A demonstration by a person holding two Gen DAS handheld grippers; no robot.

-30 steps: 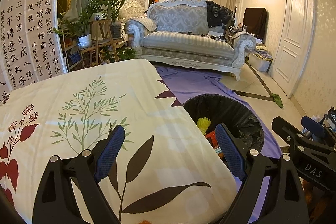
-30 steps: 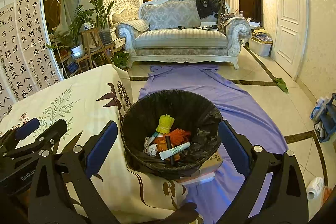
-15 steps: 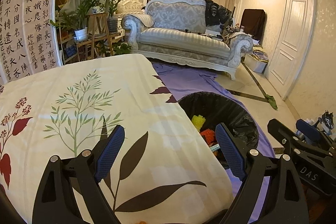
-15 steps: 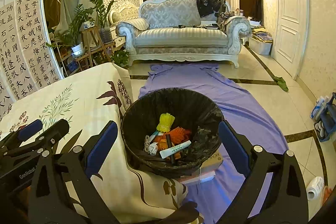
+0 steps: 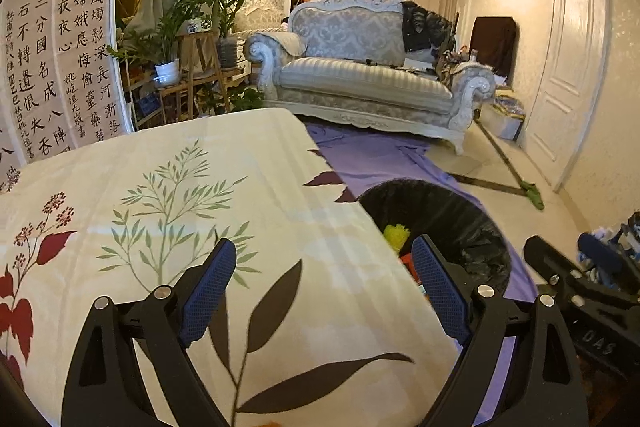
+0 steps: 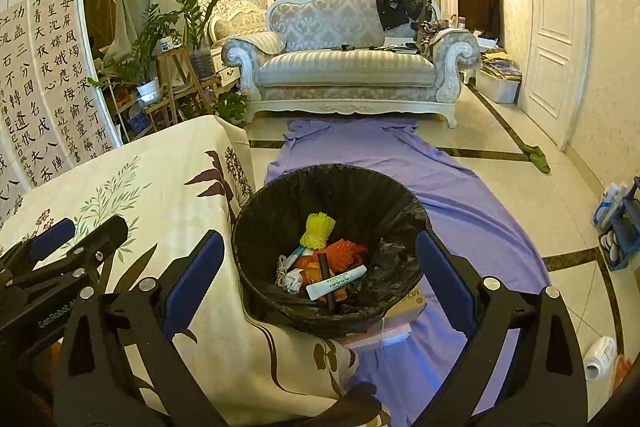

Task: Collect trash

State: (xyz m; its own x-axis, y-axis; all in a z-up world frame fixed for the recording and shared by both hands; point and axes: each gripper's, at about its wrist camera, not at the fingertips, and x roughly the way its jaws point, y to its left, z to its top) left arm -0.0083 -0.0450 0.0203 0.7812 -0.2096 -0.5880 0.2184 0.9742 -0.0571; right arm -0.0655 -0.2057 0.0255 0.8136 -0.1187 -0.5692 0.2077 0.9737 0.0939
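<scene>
A bin with a black liner (image 6: 360, 187) stands on the floor at the table's right edge, also in the left wrist view (image 5: 452, 219). Inside lie a yellow tassel (image 6: 318, 231), orange scraps (image 6: 344, 255), a white tube (image 6: 336, 282), a dark stick and white bits. My right gripper (image 6: 320, 279) is open and empty above the bin's near side. My left gripper (image 5: 324, 287) is open and empty over the leaf-print tablecloth (image 5: 160, 195). I see no loose trash on the cloth.
A purple sheet (image 6: 420, 163) covers the floor toward a grey sofa (image 6: 348, 67). Plants on wooden stands (image 6: 168, 59) and a calligraphy screen (image 6: 36, 75) stand left. A white door (image 6: 556, 27), green slippers (image 6: 536, 157) and a blue rack (image 6: 620, 227) are at right.
The left gripper's view has shifted slightly, first left and then back. The right gripper has barely moved. Both stay open and empty.
</scene>
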